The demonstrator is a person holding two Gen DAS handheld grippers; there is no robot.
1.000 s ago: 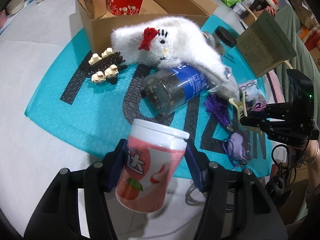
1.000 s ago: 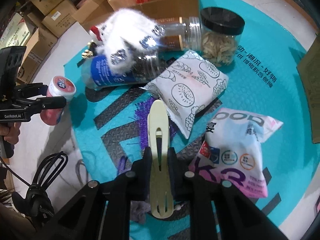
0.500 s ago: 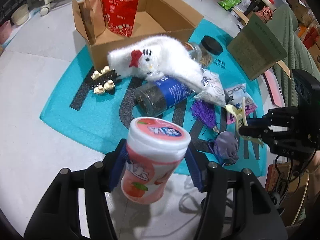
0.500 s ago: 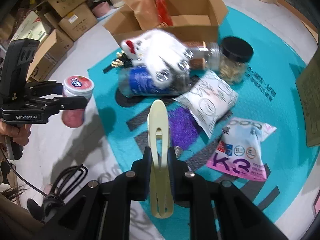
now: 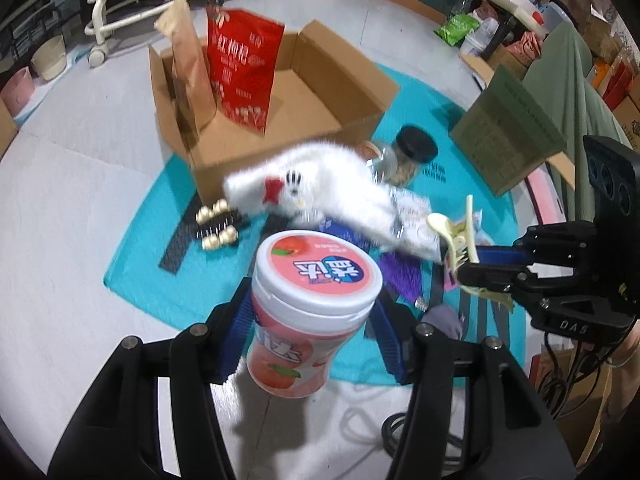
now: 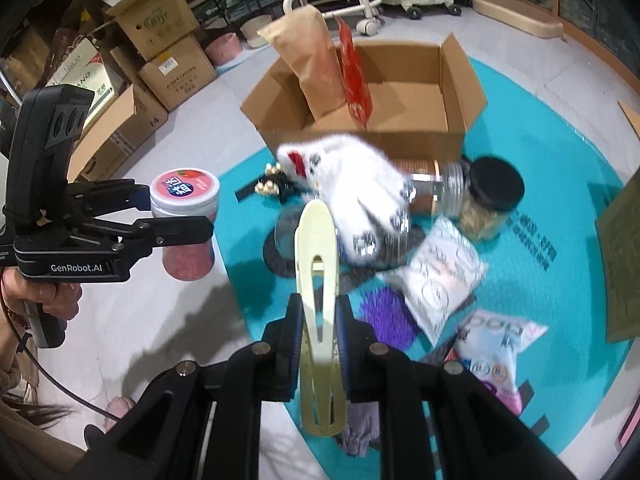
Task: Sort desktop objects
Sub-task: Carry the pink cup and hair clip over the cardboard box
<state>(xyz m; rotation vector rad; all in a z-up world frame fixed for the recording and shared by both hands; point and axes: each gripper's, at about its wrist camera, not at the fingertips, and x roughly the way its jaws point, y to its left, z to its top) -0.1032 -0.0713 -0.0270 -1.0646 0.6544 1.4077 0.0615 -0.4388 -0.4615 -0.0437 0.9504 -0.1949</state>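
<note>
In my left gripper (image 5: 312,312) I hold a pink plastic canister with a white lid (image 5: 310,312), the blue pads pressed on its sides just under the lid, jaws roughly half spread. It hangs clear of the floor, on the near side of the open brown cardboard box (image 5: 362,92), beyond the edge of the teal mat (image 5: 140,256) that the box sits on. My right gripper (image 6: 319,336) is nearly closed on a cream plastic hair claw (image 6: 318,320), which stands up between the pads, also on the near side of the box and above the mat.

I judge the canister light and stiff, with a smooth, somewhat slippery wall; the hold below the lid's overhang should keep it from sliding down. The hair claw looks light and rigid but thin, so I would keep the squeeze on its flat sides and not on the teeth.

The canister's lid shows a peach picture and white Chinese characters on a blue patch, which I cannot read surely. The red foil pouch (image 5: 242,76) standing in the box bears large pale Chinese characters. The left gripper's body reads "GenRobot.AI" in the right wrist view.
</note>
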